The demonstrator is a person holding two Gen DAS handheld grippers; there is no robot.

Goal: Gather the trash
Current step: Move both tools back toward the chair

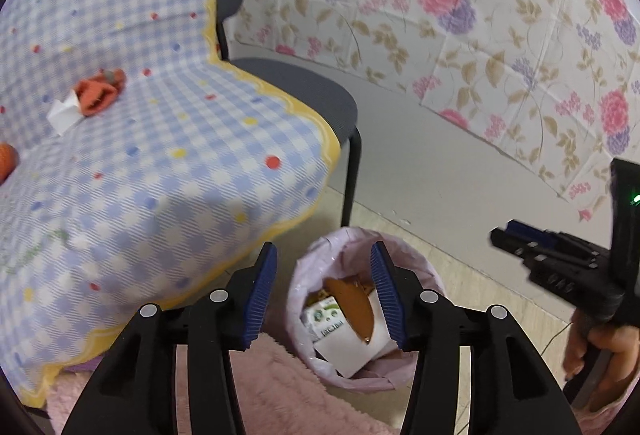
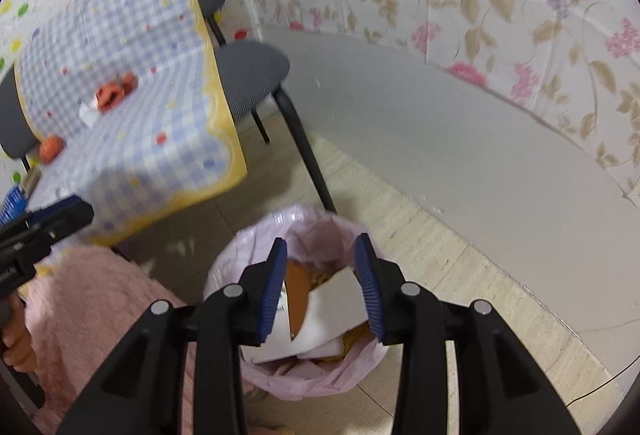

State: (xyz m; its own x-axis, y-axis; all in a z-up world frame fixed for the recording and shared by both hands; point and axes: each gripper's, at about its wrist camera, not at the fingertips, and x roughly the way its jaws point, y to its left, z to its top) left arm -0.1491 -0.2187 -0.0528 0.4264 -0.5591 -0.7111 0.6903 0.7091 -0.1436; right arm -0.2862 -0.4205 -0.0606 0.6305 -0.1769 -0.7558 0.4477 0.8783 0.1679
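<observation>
- Hovering low in the left wrist view, the left gripper (image 1: 324,291) has its blue-padded fingers (image 1: 262,295) spread apart with nothing between them.
- Past those fingers, at lower centre, sits the round bin lined with a pale pink plastic bag (image 1: 320,247), standing on the beige floor (image 1: 460,275).
- Inside the bin lie a brown pointed wrapper (image 1: 354,305), a white sheet of paper (image 1: 348,351) and a small green-and-white printed carton (image 1: 326,319).
- In the right wrist view, the right gripper (image 2: 322,285) is likewise released, its fingers (image 2: 370,287) wide apart and bare above the same bin, at lower centre.
- At middle left of the left wrist view, a crumpled orange wrapper (image 1: 100,93) touches a white tissue (image 1: 64,113) on the blue-and-white checked cloth with a yellow border (image 1: 180,139).
- An orange round object (image 1: 6,163) shows at the far left edge on that cloth; what it is cannot be told.
- The cloth drapes over a grey padded chair with black legs (image 1: 308,91).
- A fluffy pink rug (image 1: 280,387) lies along the bottom beside the bin.
- Floral-print wall covering (image 1: 480,15) fills the upper right.
</observation>
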